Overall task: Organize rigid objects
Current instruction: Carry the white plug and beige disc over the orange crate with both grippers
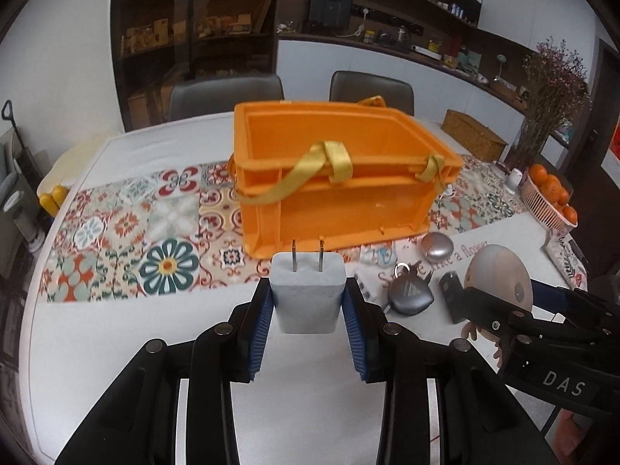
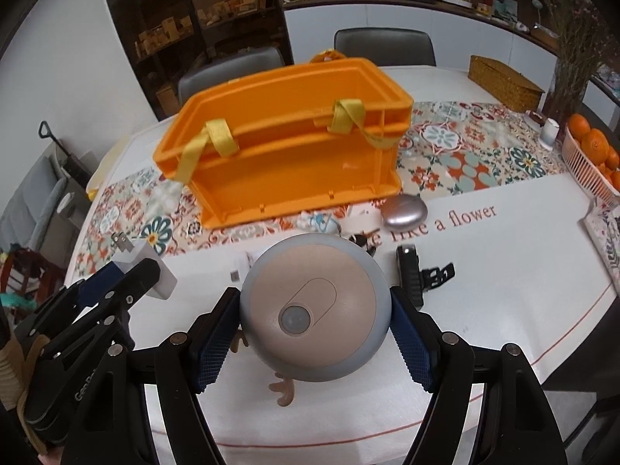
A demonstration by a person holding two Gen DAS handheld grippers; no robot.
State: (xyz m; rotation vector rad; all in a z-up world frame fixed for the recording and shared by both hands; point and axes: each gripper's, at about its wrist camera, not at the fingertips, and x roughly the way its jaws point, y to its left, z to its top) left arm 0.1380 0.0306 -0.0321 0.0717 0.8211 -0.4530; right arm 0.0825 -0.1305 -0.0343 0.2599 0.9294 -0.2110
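Observation:
My left gripper [image 1: 308,302] is shut on a white plug adapter [image 1: 307,294], prongs pointing forward, held above the table in front of the orange crate [image 1: 333,178]. My right gripper [image 2: 314,329] is shut on a round grey-and-tan lamp toy [image 2: 314,310] with small antlers below it. The crate [image 2: 279,143] with yellow straps stands on the patterned runner beyond both grippers and looks empty. Each gripper shows in the other's view: the right gripper [image 1: 492,310] with the lamp [image 1: 496,275], the left gripper [image 2: 128,271] with the adapter [image 2: 151,267].
On the table near the crate lie a silver oval object [image 2: 405,211], a black clip device [image 2: 410,271], a grey key fob [image 1: 410,294] and a small white-blue item [image 2: 321,221]. A pink basket of oranges [image 2: 593,155], a woven box [image 2: 503,81] and a vase stand at right.

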